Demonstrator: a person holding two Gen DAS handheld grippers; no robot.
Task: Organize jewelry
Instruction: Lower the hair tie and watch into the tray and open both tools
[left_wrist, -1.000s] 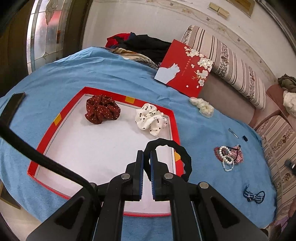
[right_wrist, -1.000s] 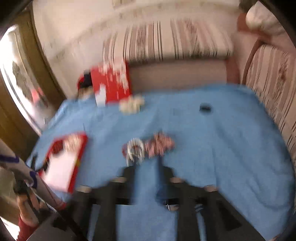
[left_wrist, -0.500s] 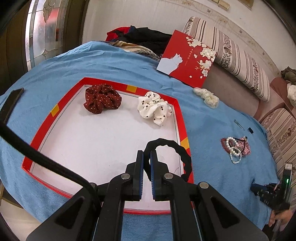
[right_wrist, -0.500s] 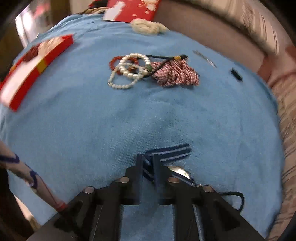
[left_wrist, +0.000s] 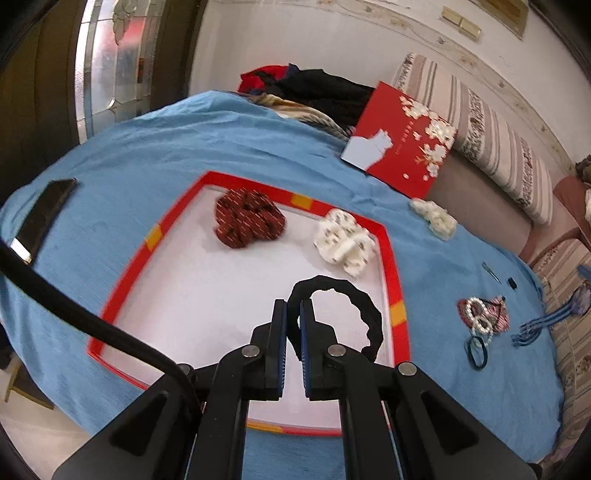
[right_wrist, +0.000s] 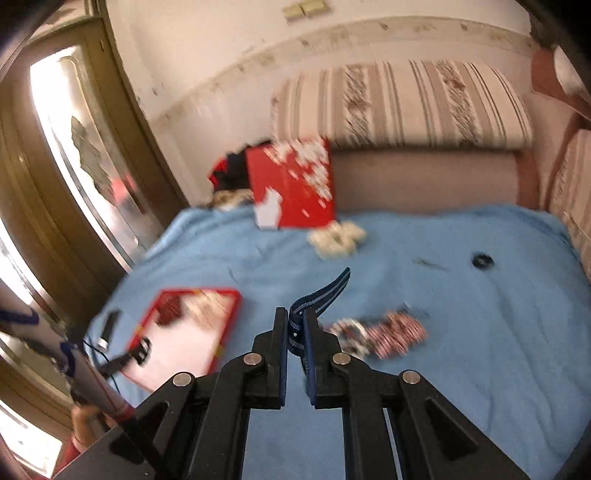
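My left gripper (left_wrist: 292, 308) is shut on a black scrunchie (left_wrist: 360, 306) and holds it over the white floor of the red-rimmed tray (left_wrist: 395, 266). In the tray lie a dark red dotted scrunchie (left_wrist: 249, 218) and a white dotted scrunchie (left_wrist: 345, 242). My right gripper (right_wrist: 295, 315) is shut on a blue striped ribbon bow (right_wrist: 325, 291), lifted above the blue cloth. The bow also hangs at the right in the left wrist view (left_wrist: 546, 321). A pearl bracelet on a red plaid scrunchie (left_wrist: 484, 315) lies on the cloth, blurred in the right wrist view (right_wrist: 391, 334).
A teal hair tie (left_wrist: 476, 349), a cream scrunchie (left_wrist: 436, 218), a hair clip (left_wrist: 491, 271) and a small black item (left_wrist: 511, 282) lie on the blue cloth. A red box lid (left_wrist: 402, 147) leans on the sofa. A black phone (left_wrist: 44, 214) lies at the left.
My right gripper has lifted off the cloth with the blue striped bow in it. A teal hair tie now shows where the bow lay. My left gripper still holds the black scrunchie over the tray.
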